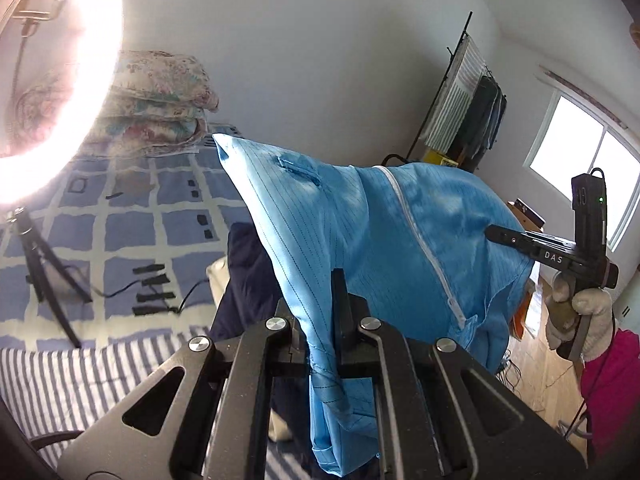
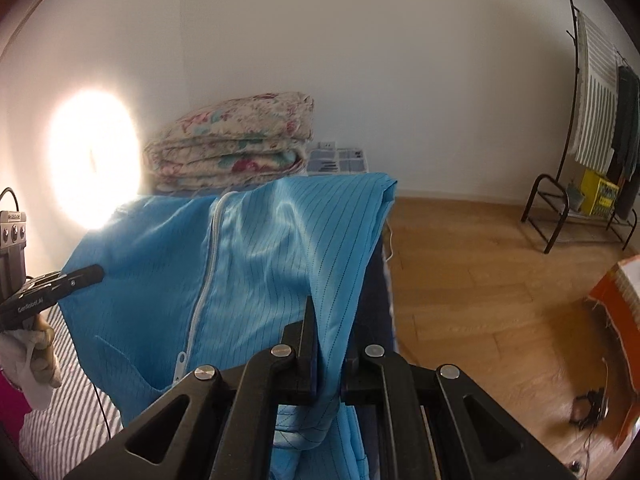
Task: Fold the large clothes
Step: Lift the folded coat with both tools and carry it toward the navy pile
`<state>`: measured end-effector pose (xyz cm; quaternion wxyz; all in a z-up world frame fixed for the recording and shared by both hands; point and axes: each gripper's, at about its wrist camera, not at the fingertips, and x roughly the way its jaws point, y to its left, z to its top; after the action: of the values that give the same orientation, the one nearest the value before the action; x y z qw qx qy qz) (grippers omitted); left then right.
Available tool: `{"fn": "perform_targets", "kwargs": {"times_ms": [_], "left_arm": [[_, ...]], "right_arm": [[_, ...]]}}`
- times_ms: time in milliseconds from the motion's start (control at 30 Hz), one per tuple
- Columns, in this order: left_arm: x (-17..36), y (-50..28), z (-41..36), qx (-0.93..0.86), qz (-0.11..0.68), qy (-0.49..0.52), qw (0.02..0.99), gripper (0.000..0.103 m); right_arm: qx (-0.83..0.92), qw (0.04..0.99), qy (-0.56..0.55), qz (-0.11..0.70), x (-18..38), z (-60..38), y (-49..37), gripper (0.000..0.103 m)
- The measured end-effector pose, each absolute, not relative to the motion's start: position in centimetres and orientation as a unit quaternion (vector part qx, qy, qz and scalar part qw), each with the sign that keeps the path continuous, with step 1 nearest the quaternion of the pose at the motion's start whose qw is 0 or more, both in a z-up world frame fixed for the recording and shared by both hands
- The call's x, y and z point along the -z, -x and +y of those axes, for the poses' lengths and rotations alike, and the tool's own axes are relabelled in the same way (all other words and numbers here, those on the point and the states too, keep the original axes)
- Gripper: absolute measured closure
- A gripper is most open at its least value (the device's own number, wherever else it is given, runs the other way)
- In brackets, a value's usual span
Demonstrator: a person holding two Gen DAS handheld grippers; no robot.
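Bed (image 1: 120,216) with blue-and-white checked cover fills the left wrist view's left side; striped sheet (image 1: 80,376) along its near edge. Folded floral quilt (image 2: 236,140) stacked at the bed's far end, against the wall.

Blue jacket (image 1: 360,232), pinstriped, white zipper (image 1: 416,236) running down its front, held up in the air above the bed, stretched between the two tools. A dark garment (image 1: 248,264) lies under it on the bed.

Clothes rack (image 2: 592,128) with hanging striped cloth stands well apart, on the wooden floor (image 2: 480,280) by the wall. Ring light (image 1: 60,60) on a tripod (image 1: 40,264), glaring, stands on the bed.

Left hand-held gripper (image 1: 320,320): jaws clamped nearly closed on one edge of the blue jacket, fabric pinched between the fingers.

Right hand-held gripper (image 2: 332,344): same, jaws pressed together on the jacket's opposite edge. Gloved hand (image 1: 580,316) holds its handle.
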<state>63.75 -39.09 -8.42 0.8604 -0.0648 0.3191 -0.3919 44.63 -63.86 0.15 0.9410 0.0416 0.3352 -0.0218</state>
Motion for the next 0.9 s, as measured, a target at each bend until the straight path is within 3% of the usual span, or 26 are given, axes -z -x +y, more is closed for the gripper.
{"fn": "perform_targets", "kwargs": {"times_ms": [900], "left_arm": [[14.4, -67.5, -43.1, 0.353, 0.359, 0.026, 0.864, 0.098]], "right_arm": [[0.067, 0.916, -0.066, 0.389, 8.1, -67.9, -51.9, 0.097]]}}
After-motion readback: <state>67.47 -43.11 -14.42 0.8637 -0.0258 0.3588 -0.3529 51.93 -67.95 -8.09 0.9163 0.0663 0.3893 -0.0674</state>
